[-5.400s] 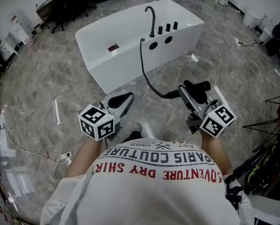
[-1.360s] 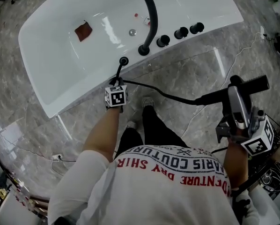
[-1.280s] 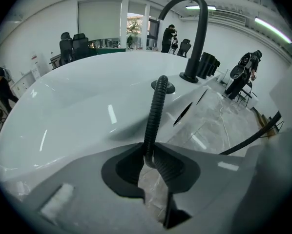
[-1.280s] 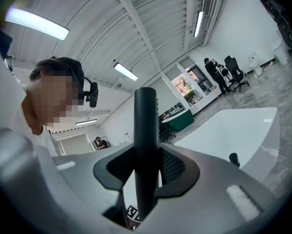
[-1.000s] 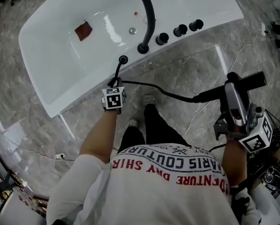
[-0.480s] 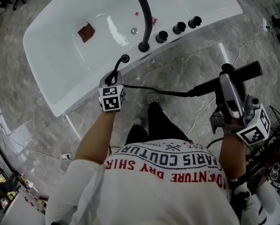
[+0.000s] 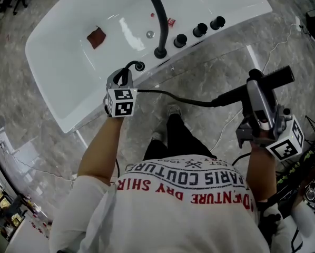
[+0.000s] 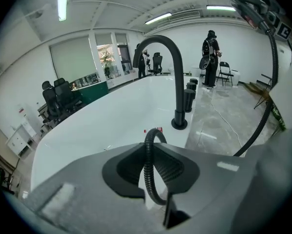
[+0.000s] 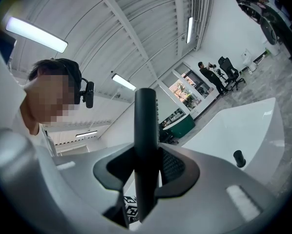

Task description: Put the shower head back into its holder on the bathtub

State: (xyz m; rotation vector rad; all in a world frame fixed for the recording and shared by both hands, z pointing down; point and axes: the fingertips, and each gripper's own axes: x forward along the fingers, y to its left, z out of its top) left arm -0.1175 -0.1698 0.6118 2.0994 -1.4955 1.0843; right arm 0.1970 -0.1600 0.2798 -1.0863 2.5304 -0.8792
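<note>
showing the left tongs (image 7: 119,77) angled down over the near rim of the white bathtub (image 7: 62,67), their jaws closing on the ribbed black hose (image 8: 147,165). the hose lies between the pads and arches up in a small loop just past them. the marker cube (image 7: 119,102) of these tongs faces the head view.

the right tongs (image 7: 256,88) are held out level over the grey marble floor (image 7: 210,70), well apart from the tub. they are clamped across the black shower head (image 7: 277,75). in the right gripper view it stands as a dark upright bar squeezed between the two pads. in the head view its free end sticks out to the right of the jaws.

from the shower head the hose runs leftward above the floor, passes through the left tongs, and ends at the holder (image 7: 140,66), a small round black socket on the tub rim just beyond the left jaws. the shower head is thus in the air at the person's right, far from the holder.

further along the same rim stand the arched black spout (image 7: 157,15) and three black knobs (image 7: 199,29) in a row. inside the tub lie the metal drain (image 7: 150,34) and a brown patch (image 7: 96,37). the left gripper view shows office chairs (image 8: 58,99) and standing people (image 8: 210,52) in the room beyond.
</note>
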